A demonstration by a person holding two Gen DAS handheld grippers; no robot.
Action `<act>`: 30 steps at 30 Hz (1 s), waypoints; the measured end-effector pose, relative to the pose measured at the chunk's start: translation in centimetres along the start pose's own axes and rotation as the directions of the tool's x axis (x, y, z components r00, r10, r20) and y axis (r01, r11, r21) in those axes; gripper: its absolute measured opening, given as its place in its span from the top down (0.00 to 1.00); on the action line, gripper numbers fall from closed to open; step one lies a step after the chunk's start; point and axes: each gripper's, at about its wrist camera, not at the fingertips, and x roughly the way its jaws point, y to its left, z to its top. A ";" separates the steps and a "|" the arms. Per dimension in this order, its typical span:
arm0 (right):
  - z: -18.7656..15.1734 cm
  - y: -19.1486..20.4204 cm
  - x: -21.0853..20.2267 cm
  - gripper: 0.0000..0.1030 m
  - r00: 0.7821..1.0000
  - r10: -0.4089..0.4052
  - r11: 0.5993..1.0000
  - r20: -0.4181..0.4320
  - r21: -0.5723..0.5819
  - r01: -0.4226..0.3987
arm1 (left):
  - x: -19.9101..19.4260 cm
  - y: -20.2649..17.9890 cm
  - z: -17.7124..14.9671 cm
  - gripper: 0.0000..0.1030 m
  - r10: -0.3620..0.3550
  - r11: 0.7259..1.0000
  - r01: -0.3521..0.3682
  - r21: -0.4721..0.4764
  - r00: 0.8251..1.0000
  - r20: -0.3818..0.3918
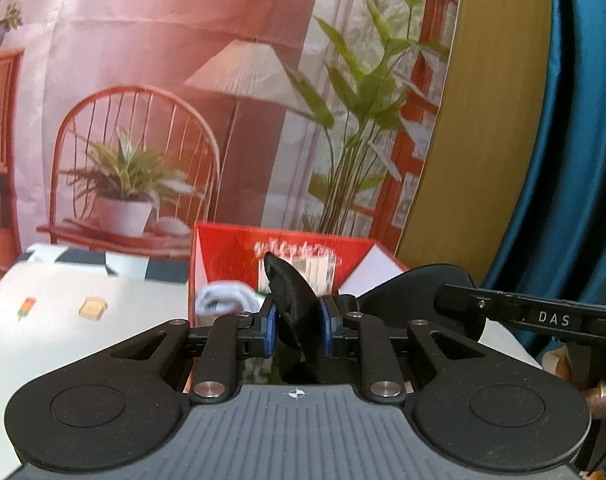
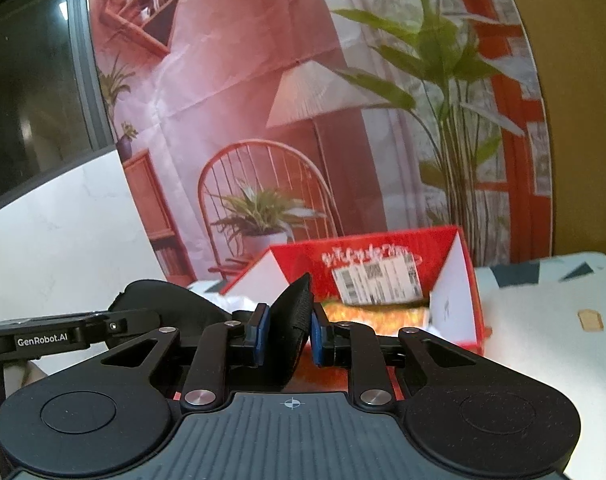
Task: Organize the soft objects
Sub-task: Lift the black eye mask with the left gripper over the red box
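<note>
Left gripper [image 1: 297, 328] is pinching a black fabric piece [image 1: 289, 292] at lower centre, before the red box [image 1: 223, 256]. Right gripper [image 2: 289, 330] is pinching the same black fabric piece [image 2: 293, 320] at centre, its other end stretching toward the left edge.

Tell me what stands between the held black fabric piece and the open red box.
Nothing visible: both hand-held grippers pinch the black fabric piece, and the open red cardboard box sits directly beyond it.
</note>
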 end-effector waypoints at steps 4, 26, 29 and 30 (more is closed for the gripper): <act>1.6 -0.1 1.0 0.82 1.000 -0.002 0.999 0.018 -0.034 0.003 | 1.4 -0.2 1.7 0.79 0.014 0.999 -0.014 0.036 1.000 0.025; 4.9 -5.7 16.6 0.83 0.957 -0.187 0.977 -0.220 -0.138 0.160 | 18.8 -0.6 5.2 0.79 0.062 0.996 -0.039 0.084 0.955 -0.292; 4.0 -6.3 18.1 0.83 0.936 -0.186 0.980 -0.300 -0.120 0.156 | 20.1 -0.5 4.4 0.79 0.055 0.995 -0.022 0.095 0.932 -0.358; 3.7 -6.4 18.3 0.83 0.931 -0.186 0.981 -0.315 -0.115 0.157 | 20.4 -0.6 4.2 0.79 0.054 0.995 -0.017 0.102 0.927 -0.372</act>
